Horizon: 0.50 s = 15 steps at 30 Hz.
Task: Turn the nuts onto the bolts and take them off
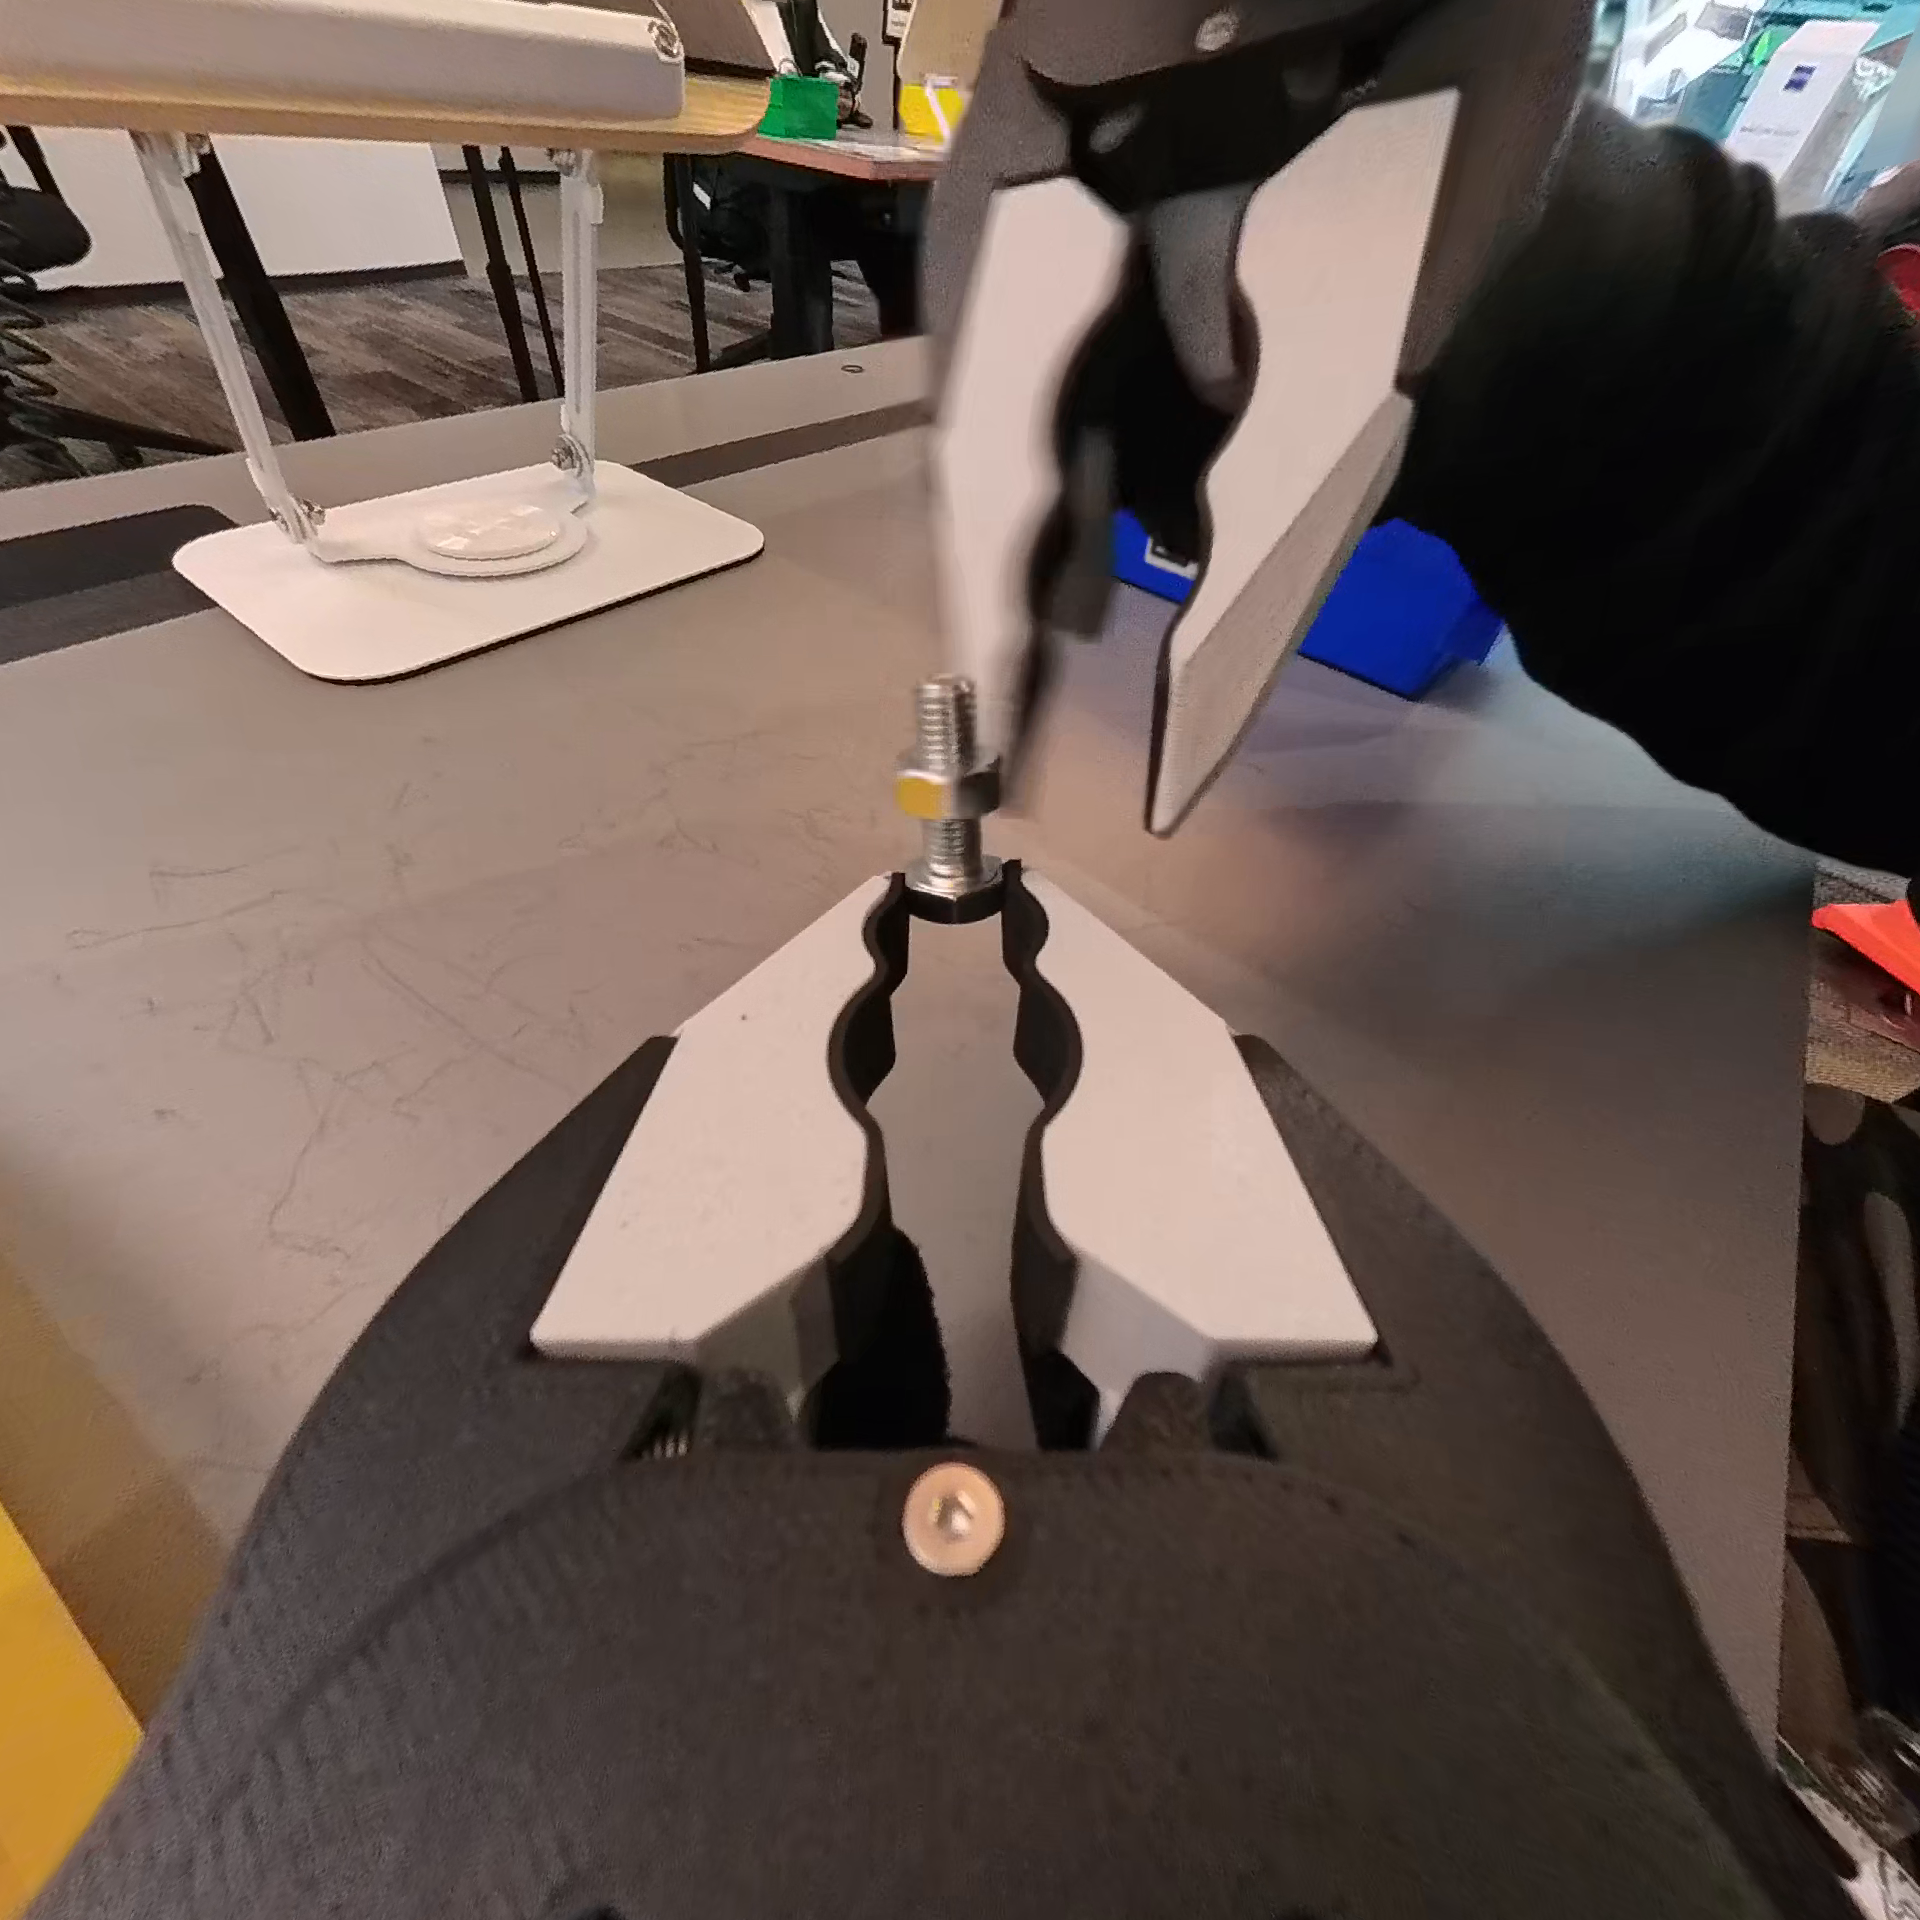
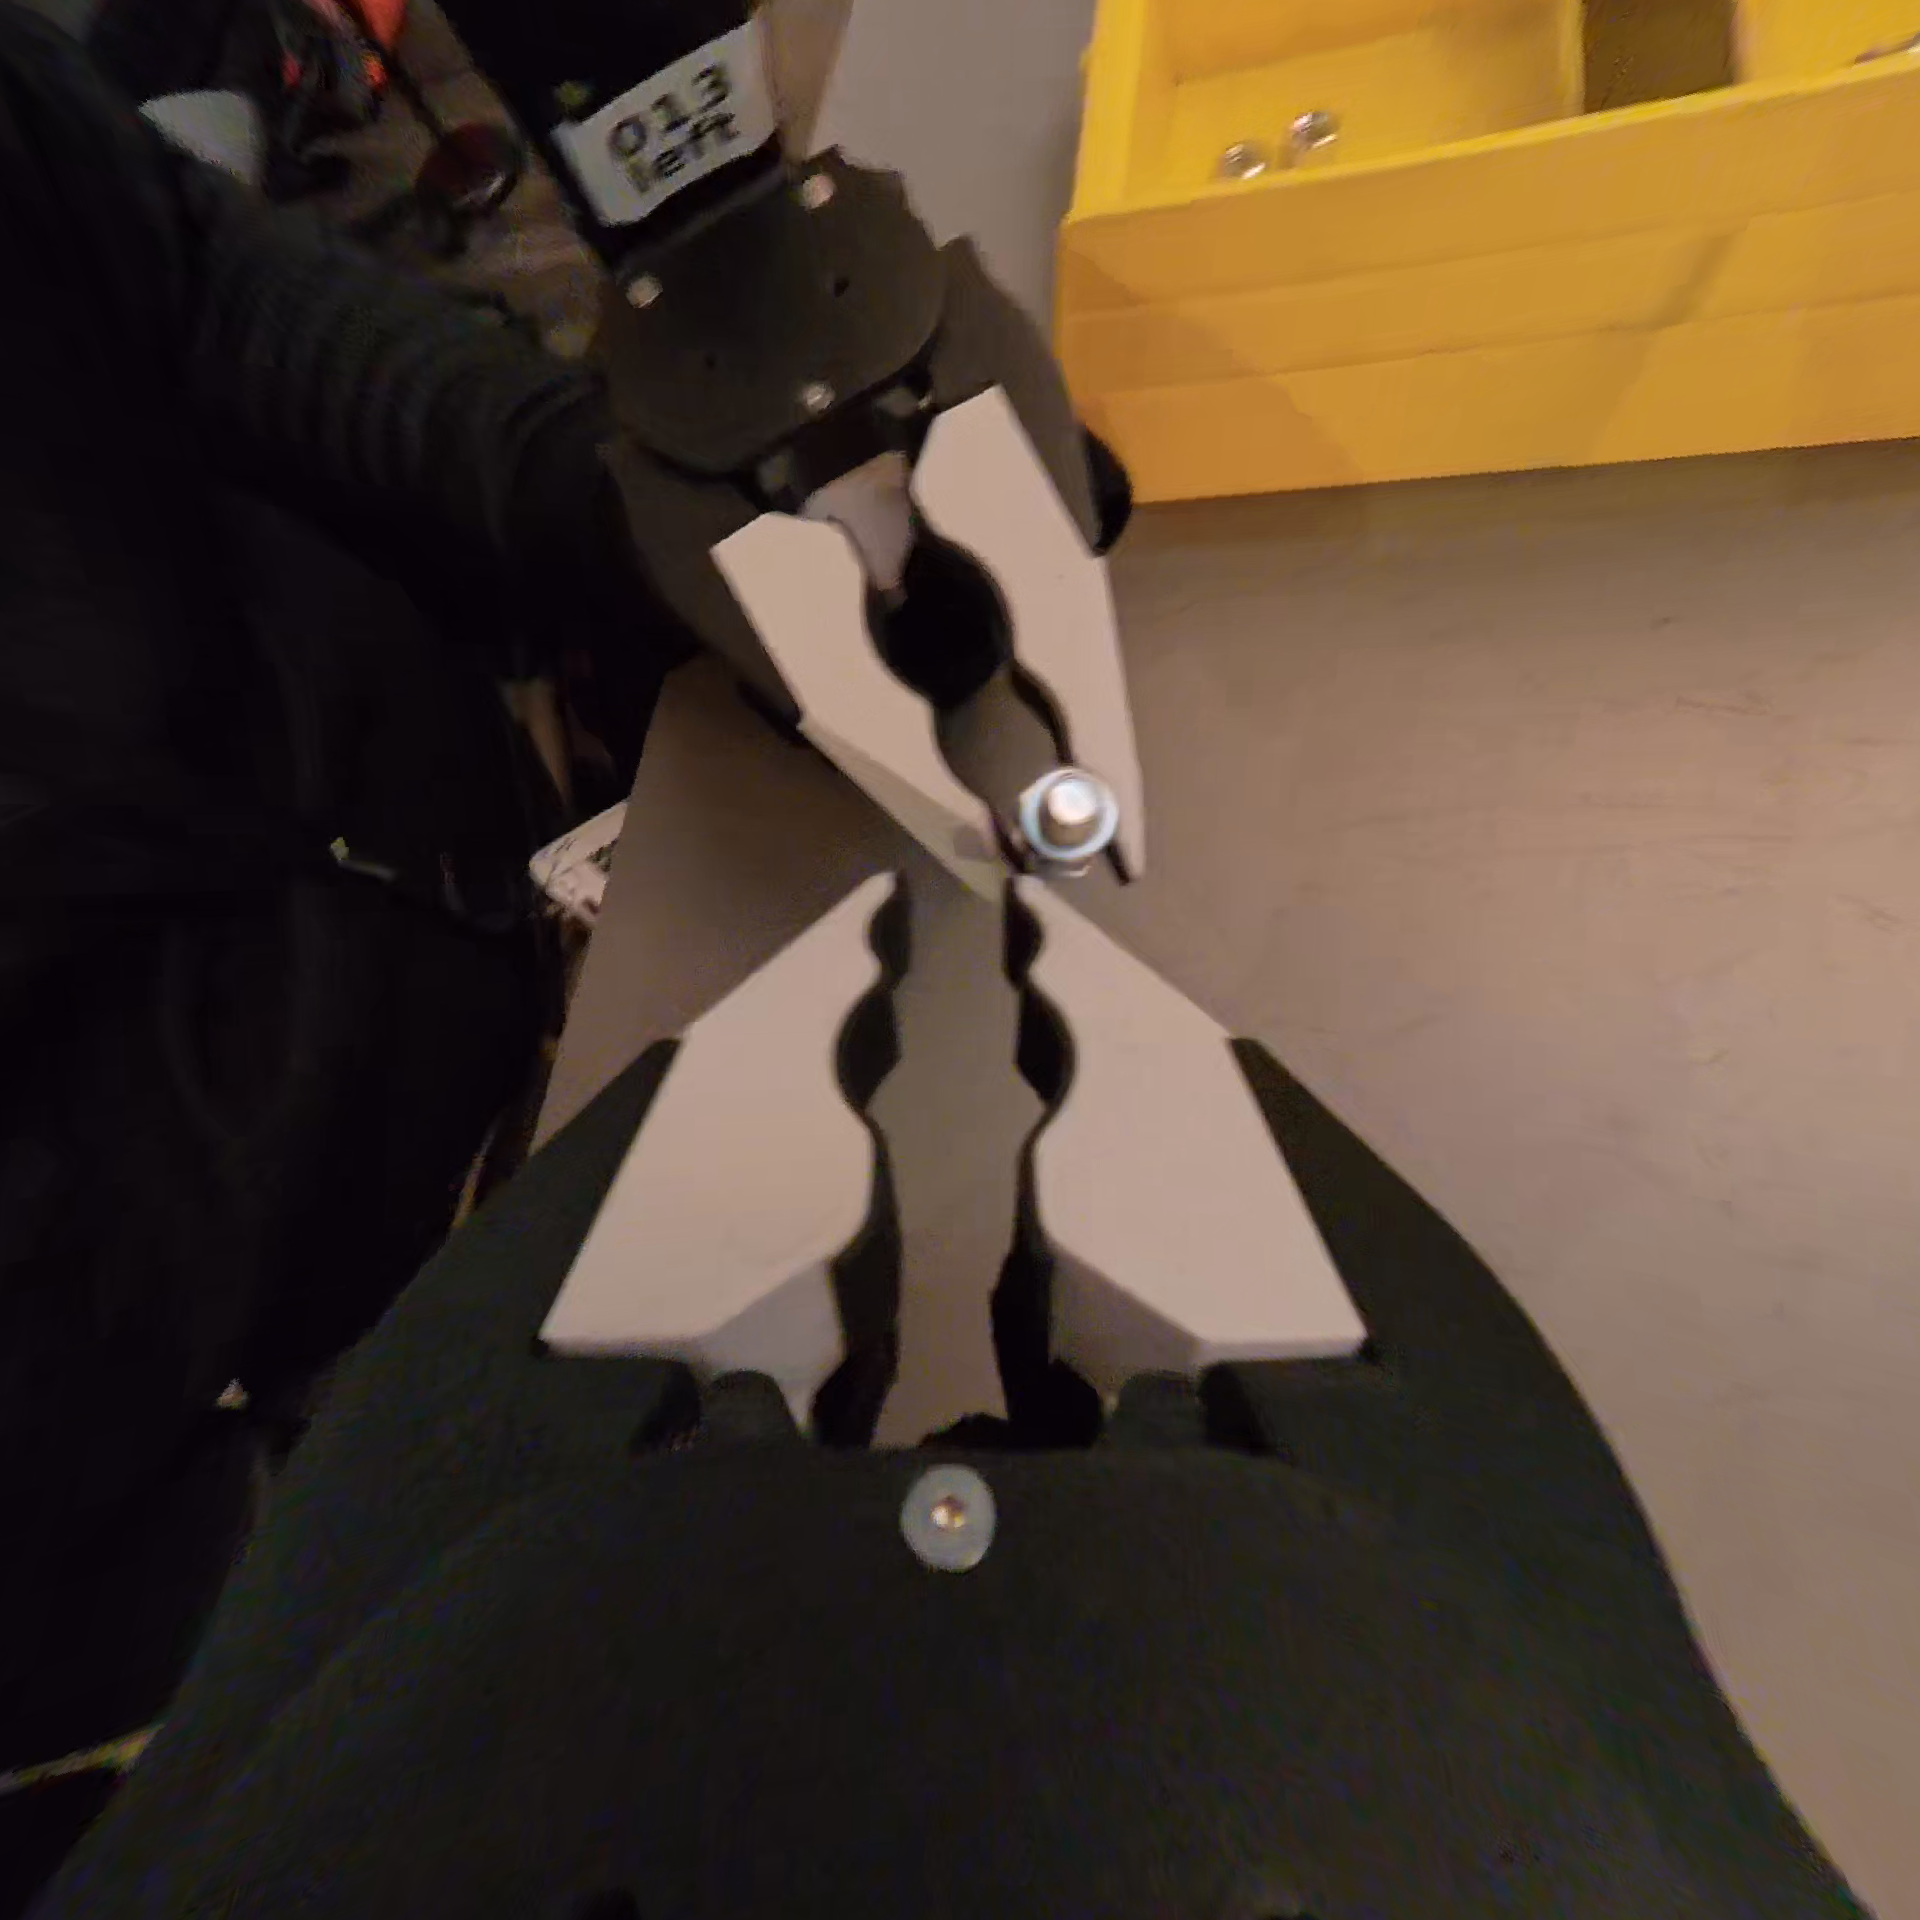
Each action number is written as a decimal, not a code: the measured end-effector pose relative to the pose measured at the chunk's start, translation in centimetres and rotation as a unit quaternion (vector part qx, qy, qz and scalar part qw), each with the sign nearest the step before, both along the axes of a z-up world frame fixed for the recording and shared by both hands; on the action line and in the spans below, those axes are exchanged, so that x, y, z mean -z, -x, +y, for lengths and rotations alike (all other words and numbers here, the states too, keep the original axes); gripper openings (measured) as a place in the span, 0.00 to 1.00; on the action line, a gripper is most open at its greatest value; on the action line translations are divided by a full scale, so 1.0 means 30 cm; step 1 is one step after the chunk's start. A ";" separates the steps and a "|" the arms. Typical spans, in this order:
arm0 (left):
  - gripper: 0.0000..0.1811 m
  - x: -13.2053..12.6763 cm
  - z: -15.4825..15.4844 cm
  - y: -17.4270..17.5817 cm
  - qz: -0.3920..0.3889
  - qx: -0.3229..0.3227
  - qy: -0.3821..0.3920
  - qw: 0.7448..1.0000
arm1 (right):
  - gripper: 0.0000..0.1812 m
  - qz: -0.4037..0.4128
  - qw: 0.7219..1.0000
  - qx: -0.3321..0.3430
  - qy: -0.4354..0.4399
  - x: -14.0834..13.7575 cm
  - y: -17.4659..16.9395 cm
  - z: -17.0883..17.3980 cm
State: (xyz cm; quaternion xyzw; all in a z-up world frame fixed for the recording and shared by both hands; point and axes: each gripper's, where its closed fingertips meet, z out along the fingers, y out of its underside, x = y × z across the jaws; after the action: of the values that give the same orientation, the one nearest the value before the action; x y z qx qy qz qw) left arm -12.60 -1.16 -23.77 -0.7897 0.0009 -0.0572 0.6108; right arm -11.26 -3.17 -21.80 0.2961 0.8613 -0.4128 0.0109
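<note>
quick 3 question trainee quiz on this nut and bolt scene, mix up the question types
1. True or false: the left gripper clamps the head of the upright silver threaded bolt.
2. Where is the silver hex nut? A) off the bolt, on the grey table B) partway down the thread C) tight against the head
3. Fill in: the right gripper, beside the nut, has jaws that are ____.

Key: 1 true; 2 B; 3 open
</note>
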 end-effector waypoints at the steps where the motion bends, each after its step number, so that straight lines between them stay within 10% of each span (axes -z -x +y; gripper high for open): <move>1: 0.08 0.000 0.000 0.000 -0.001 0.000 0.001 1.000 | 0.01 -0.007 1.000 -0.022 -0.004 -0.001 -0.031 -0.002; 9: 0.09 0.003 0.001 -0.002 0.001 0.002 0.003 1.000 | 0.24 0.039 0.999 0.036 -0.002 -0.038 0.046 0.024; 15: 0.08 0.005 0.001 0.000 -0.001 0.001 0.005 1.000 | 0.00 -0.014 0.999 -0.036 0.004 -0.019 -0.057 -0.010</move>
State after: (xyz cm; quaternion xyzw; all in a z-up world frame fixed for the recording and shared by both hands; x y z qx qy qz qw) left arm -12.61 -1.12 -23.92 -0.7927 0.0008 -0.0589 0.6068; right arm -9.54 -3.47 -21.22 0.2710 0.8695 -0.4112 0.0389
